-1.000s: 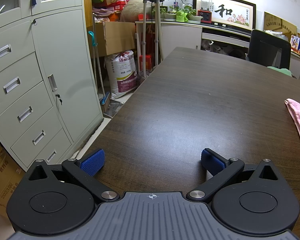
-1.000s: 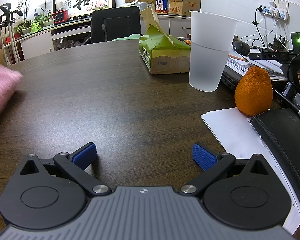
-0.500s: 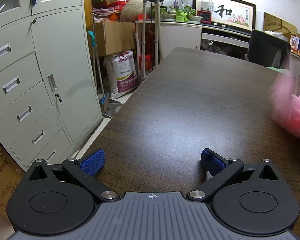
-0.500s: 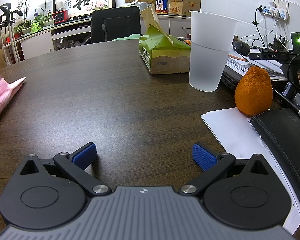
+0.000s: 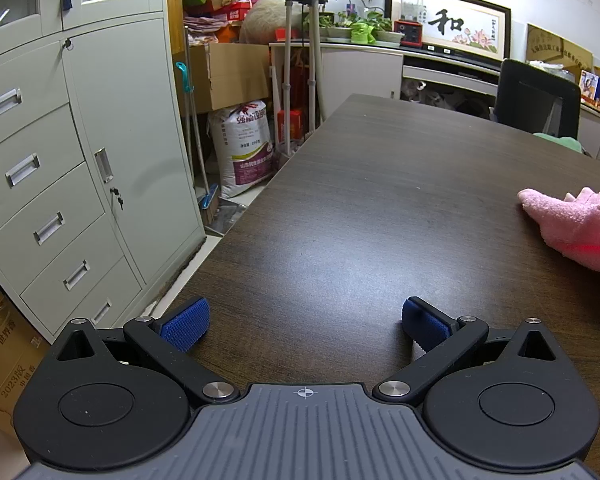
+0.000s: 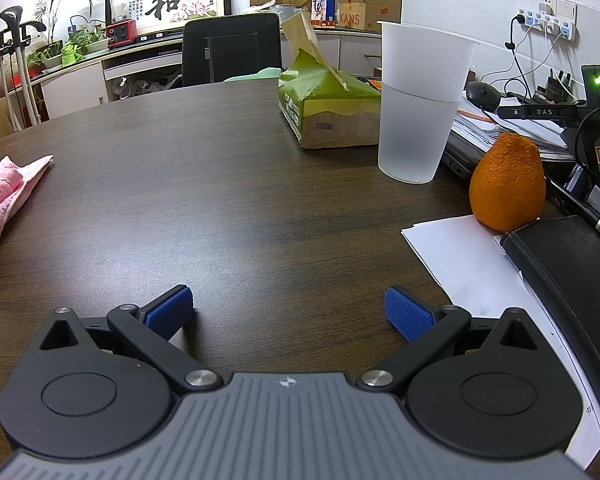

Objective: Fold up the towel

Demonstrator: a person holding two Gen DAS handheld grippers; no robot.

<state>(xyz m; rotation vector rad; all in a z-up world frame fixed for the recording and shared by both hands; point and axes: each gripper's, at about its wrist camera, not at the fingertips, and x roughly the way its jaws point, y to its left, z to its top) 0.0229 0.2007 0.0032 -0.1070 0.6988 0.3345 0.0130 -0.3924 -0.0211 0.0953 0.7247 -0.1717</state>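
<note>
A pink towel [image 5: 576, 224] lies crumpled on the dark wooden table [image 5: 380, 208], at the right edge of the left wrist view. The same towel [image 6: 4, 192] shows at the far left of the right wrist view, bunched with one corner pointing away. My left gripper [image 5: 304, 324] rests low over the table, open, with nothing between its blue pads. My right gripper [image 6: 288, 312] is also open and empty, well to the right of the towel. Both grippers are apart from the cloth.
A translucent plastic cup [image 6: 420, 104], a green tissue pack [image 6: 328, 108], an orange [image 6: 506, 184], white paper [image 6: 472, 256] and a black case [image 6: 572, 276] crowd the table's right side. Grey drawers [image 5: 60, 184] stand left of the table edge. A black chair [image 6: 232, 52] is at the far side.
The pink towel was lifted and moved in a blur, then landed back on the table in a more bunched heap. Neither gripper has moved.
</note>
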